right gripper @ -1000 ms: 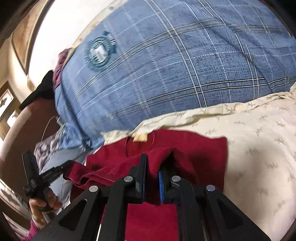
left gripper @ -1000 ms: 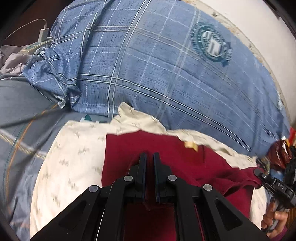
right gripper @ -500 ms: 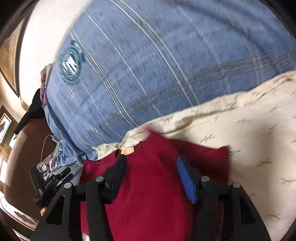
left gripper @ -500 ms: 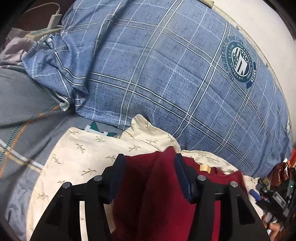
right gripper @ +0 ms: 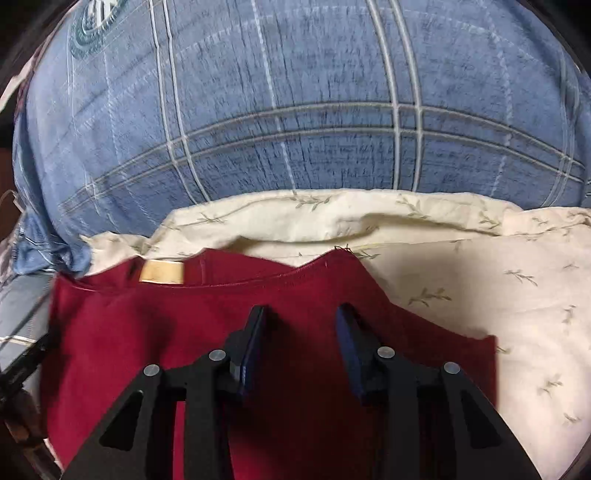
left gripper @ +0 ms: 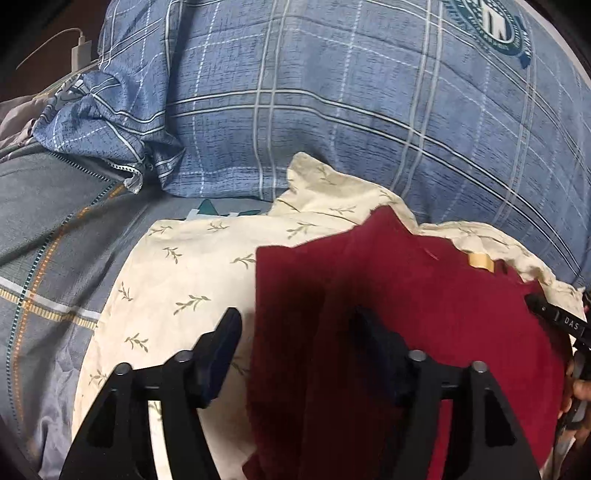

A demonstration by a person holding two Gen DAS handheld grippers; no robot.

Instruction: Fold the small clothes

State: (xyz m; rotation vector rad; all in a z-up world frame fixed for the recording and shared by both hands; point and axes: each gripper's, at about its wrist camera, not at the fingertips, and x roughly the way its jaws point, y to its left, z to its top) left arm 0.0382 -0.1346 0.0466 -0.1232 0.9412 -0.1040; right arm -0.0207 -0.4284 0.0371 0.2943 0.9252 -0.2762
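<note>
Dark red garment (right gripper: 295, 295) spread on cream leaf-print cloth (left gripper: 192, 266) beneath right gripper (right gripper: 300, 325) and left gripper (left gripper: 295, 332), both spread apart, empty; likely to bunch if pinched off-edge.

Red garment (left gripper: 424, 314): lower part cut off by frame edge. Right gripper (left gripper: 565, 325): mostly out of the left wrist view. Pillow emblem (right gripper: 92, 26): blurred, lettering unreadable.
</note>
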